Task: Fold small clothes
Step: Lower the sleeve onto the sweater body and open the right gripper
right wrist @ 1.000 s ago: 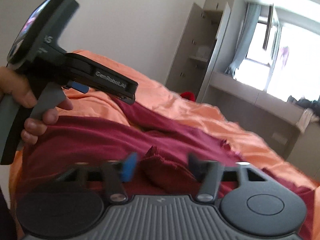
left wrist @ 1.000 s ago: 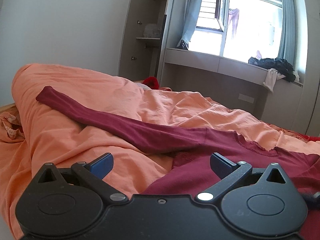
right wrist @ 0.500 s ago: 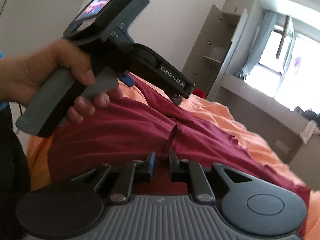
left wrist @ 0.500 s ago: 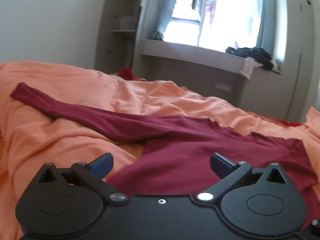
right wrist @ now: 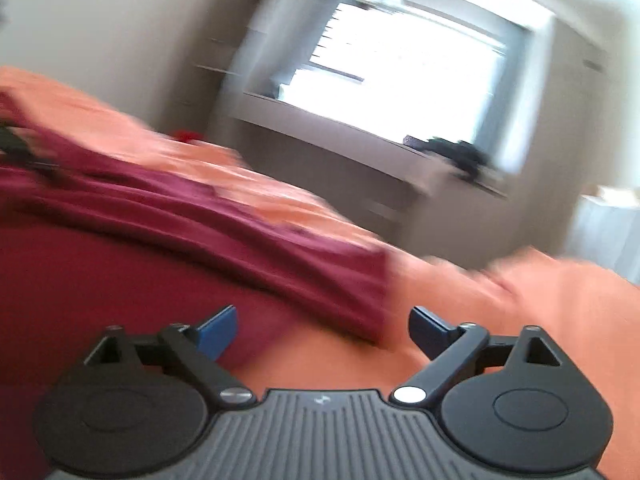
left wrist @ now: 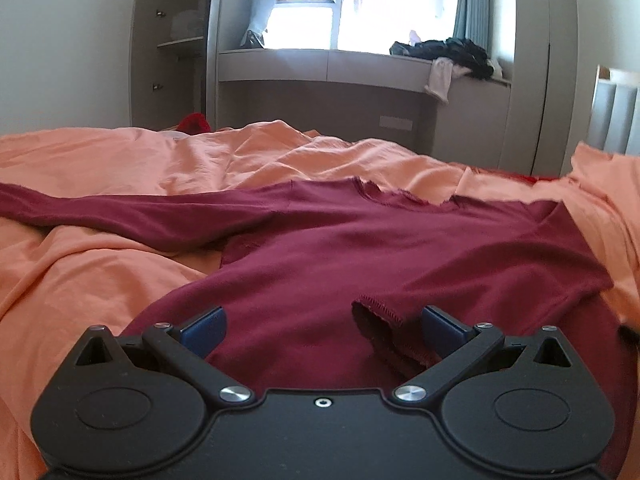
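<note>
2 grippers, left gripper (left wrist: 322, 330) and just-opened right gripper (right wrist: 323, 330), both spread wide over maroon shirt (left wrist: 360, 248)

L claw (left wrist: 322, 330) wide open; R claw (right wrist: 323, 330) just opened, nothing between its jaws.

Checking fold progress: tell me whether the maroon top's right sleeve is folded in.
Folded in: the maroon top shows its sleeve cuff lying across the body.
</note>
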